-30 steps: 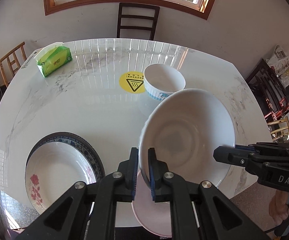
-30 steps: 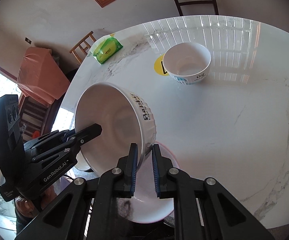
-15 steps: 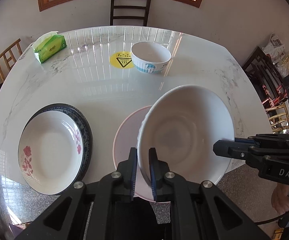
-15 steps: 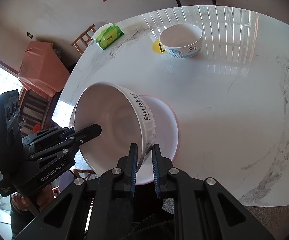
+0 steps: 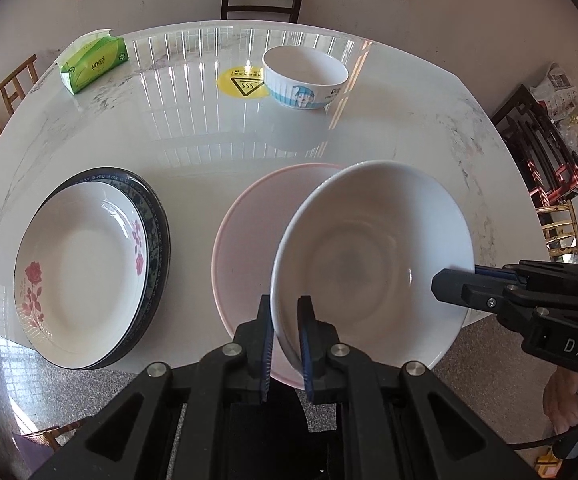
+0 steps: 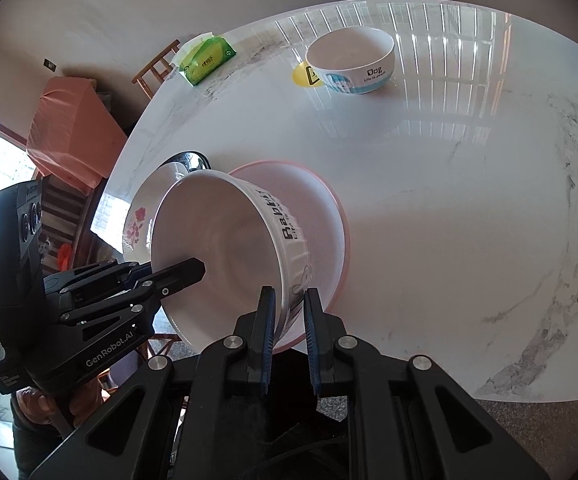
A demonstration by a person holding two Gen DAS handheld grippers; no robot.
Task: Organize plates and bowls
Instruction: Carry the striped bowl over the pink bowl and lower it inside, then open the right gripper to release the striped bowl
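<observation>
- Left gripper (image 5: 285,334): pinching the near rim of the big bowl (image 5: 373,264).
- Right gripper (image 6: 289,332): pinching the opposite rim of the same bowl, wall lettered "Rabbit".
- Big bowl: white, tilted, held above the pink plate (image 5: 249,240).
- Pink plate: on the worktop (image 5: 209,136), near edge.
- Plate stack (image 5: 85,268): rose-patterned plate on a dark-rimmed one, left of the pink plate.
- Small bowl (image 5: 305,76): upright, far side, beside a yellow sticker (image 5: 241,85).
- Tissue pack (image 5: 93,62): green, far left corner.

pink plate (image 5: 245,240) partly behind white bowl (image 5: 369,264)
</observation>
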